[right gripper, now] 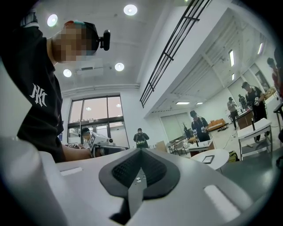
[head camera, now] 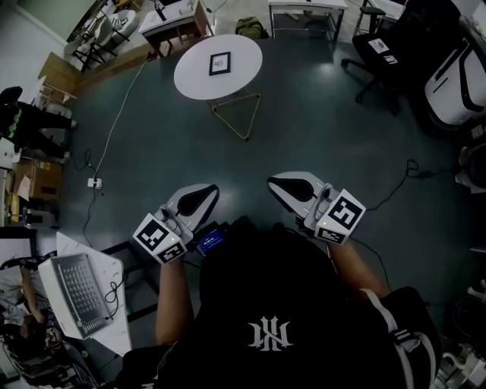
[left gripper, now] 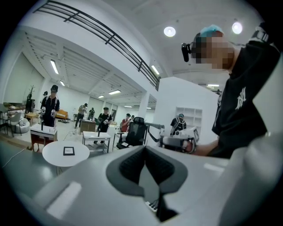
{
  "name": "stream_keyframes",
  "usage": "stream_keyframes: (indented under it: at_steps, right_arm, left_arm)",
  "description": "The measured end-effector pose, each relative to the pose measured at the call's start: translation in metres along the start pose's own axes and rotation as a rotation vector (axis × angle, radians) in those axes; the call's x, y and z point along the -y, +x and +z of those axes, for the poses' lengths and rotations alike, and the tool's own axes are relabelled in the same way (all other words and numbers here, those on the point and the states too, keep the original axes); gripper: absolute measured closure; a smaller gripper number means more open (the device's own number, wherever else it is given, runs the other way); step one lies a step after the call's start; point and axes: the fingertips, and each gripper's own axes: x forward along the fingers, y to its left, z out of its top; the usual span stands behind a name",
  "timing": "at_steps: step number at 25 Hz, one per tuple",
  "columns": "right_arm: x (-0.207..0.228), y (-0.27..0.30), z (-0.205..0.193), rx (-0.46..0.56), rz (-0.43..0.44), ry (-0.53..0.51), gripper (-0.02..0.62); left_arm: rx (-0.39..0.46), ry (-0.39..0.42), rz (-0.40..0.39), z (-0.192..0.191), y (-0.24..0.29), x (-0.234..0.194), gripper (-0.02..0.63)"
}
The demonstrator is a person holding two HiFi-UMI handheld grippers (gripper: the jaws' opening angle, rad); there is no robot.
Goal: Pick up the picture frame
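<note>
- A person in a black shirt holds the left claw (head camera: 194, 200) and the right claw (head camera: 291, 187) side by side above the dark floor (head camera: 304, 129). Each claw is clenched on nothing.
- The picture frame (head camera: 219, 63) lies flat near the middle of a round white counter (head camera: 190, 82), well apart from both claws and untouched.
- Only the head view shows the layout from above: the counter's wire legs, a cable (head camera: 114, 129) trailing across the floor, a black office chair (head camera: 387, 53), and the marker cubes (head camera: 342, 215) (black-and-white squares, no words).
- The left gripper view alone shows the left claw's pads (left gripper: 132, 165) pressed together. Past them stand the small dark frame (left gripper: 68, 151), bystanders (left gripper: 49, 106) and the person's other hand with its claw (left gripper: 181, 142).
- The right gripper view shows the right claw's ribbed pads (right gripper: 152, 170) meeting, plus tall windows (right gripper: 95, 114), round ceiling lights (right gripper: 130, 9) and the frame (right gripper: 208, 159) on the counter at right.
- The one bit of lettering is a white interlocked monogram (head camera: 269, 334) on the shirt, seemingly N and Y.
</note>
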Motion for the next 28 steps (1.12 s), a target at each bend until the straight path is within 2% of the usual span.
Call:
stream_keyframes:
  at_steps: [5, 10, 13, 17, 24, 28]
  right_arm:
    - [0.01, -0.009, 0.001, 0.0, -0.026, 0.003, 0.597]
    - [0.015, -0.01, -0.002, -0.011, -0.062, 0.0, 0.597]
    - [0.029, -0.013, -0.001, -0.022, -0.092, -0.01, 0.597]
    - [0.057, -0.026, 0.006, -0.046, -0.149, -0.015, 0.597]
    - [0.128, -0.017, 0.024, -0.046, -0.228, -0.012, 0.597]
    - [0.174, 0.001, 0.053, -0.057, -0.253, -0.028, 0.597]
  left_arm:
    - [0.013, 0.001, -0.021, 0.004, 0.013, 0.0, 0.603]
    - [0.005, 0.004, -0.096, -0.005, 0.026, 0.002, 0.603]
    - [-0.008, -0.015, -0.13, -0.013, 0.044, -0.007, 0.603]
    - [-0.009, -0.022, -0.169, -0.004, 0.078, -0.02, 0.603]
    - [0.015, -0.023, -0.213, 0.017, 0.133, -0.077, 0.603]
    - [0.026, -0.04, -0.229, 0.037, 0.17, -0.122, 0.603]
